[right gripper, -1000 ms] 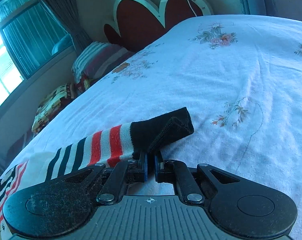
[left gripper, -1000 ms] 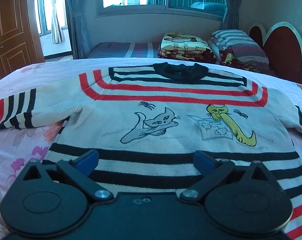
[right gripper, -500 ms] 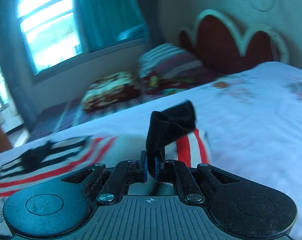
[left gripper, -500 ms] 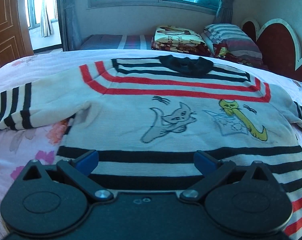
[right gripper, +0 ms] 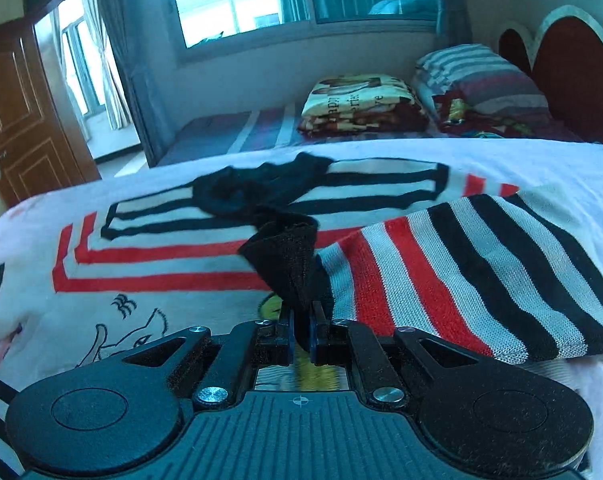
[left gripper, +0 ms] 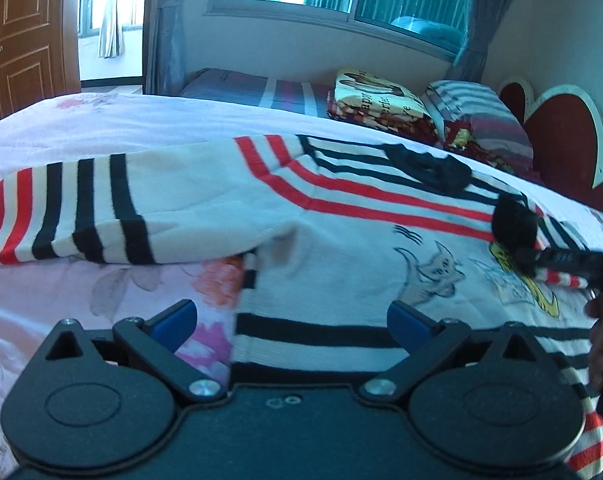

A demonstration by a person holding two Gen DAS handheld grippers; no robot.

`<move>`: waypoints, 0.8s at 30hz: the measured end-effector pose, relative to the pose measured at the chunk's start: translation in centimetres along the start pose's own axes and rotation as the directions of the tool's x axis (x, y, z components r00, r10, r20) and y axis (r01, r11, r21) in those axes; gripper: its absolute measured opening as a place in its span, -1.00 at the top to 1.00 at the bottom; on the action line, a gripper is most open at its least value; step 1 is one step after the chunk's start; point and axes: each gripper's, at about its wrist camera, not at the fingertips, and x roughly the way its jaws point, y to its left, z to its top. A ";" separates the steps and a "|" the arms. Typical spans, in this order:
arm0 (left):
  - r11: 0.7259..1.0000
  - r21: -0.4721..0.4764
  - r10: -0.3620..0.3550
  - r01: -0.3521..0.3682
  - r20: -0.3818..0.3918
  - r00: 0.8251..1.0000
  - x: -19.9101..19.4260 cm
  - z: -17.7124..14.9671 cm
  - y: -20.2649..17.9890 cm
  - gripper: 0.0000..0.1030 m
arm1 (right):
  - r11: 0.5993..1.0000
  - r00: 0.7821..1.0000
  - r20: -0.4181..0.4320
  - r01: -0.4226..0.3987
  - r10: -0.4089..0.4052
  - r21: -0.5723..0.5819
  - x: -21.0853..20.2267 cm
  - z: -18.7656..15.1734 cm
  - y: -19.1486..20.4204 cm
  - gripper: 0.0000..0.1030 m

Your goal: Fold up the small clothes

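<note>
A small cream sweater (left gripper: pixel 341 256) with red and black stripes and cat drawings lies flat on the bed. Its left sleeve (left gripper: pixel 81 208) stretches out to the left. My left gripper (left gripper: pixel 293 320) is open and empty, low over the sweater's bottom left hem. My right gripper (right gripper: pixel 301 332) is shut on the black cuff (right gripper: pixel 289 256) of the right sleeve (right gripper: pixel 481 272) and holds it folded over the sweater's chest, below the black collar (right gripper: pixel 257 188). It also shows in the left wrist view (left gripper: pixel 529 264) at the right, over the yellow cat.
The bed has a pink floral sheet (left gripper: pixel 101 292). Folded blankets (right gripper: pixel 361 104) and striped pillows (right gripper: pixel 477 76) lie at the far side by the red headboard (right gripper: pixel 573 64). A wooden door (left gripper: pixel 21 28) stands at the far left.
My right gripper has carried the right sleeve's cuff from out on the bed inward over the sweater's chest. My left gripper has shifted left toward the bottom left hem, still open.
</note>
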 end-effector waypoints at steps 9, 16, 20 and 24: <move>0.996 -0.046 -0.082 0.083 0.015 0.997 1.6 1.8 -0.5 -0.92 | 0.997 0.987 0.158 0.000 -0.012 0.079 -3.8 -1.2 0.0 0.06; 0.917 -0.093 -0.396 0.388 -0.091 0.914 8.1 4.4 -9.4 0.16 | 0.877 0.966 0.210 0.034 -0.152 0.479 -9.3 -2.7 -10.4 0.06; 0.903 -0.112 -0.427 0.414 -0.147 0.892 11.7 5.0 -12.9 0.15 | 0.751 0.964 0.199 0.002 -0.177 0.660 -11.2 -3.8 -16.6 0.06; 0.919 -0.091 -0.394 0.384 -0.155 0.906 13.4 4.7 -14.5 0.36 | 0.582 0.970 0.211 -0.104 -0.119 0.806 -11.0 -5.1 -21.3 0.06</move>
